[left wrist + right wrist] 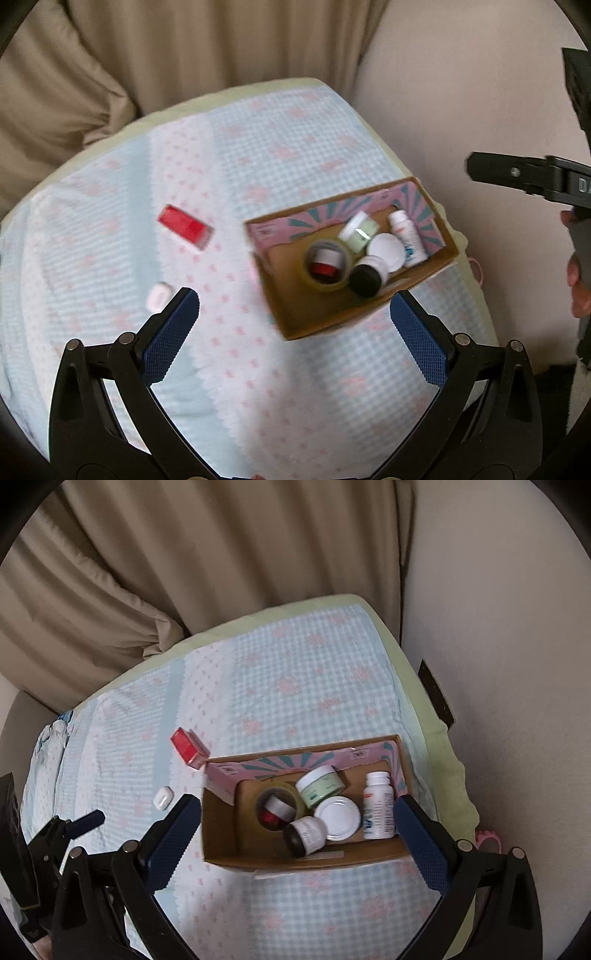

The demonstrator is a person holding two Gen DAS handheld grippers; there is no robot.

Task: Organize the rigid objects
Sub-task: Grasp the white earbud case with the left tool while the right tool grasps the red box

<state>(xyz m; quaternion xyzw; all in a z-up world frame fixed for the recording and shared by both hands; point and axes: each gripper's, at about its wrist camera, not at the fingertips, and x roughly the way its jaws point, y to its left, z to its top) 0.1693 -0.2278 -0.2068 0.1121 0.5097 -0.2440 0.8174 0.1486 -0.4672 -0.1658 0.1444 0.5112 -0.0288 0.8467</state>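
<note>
I saw a checked bedspread (314,686) against beige curtains (184,554). The cardboard box (221,830) held jars; left of it lay the red box (185,228) and white earbud case (159,295). My left gripper (293,314) and right gripper (297,823) hovered wide open, empty.

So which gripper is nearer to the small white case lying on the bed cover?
The left. In its wrist view the small white case lies just beside the left gripper, by its left jaw. The right gripper hovers over the cardboard box, farther away.
</note>
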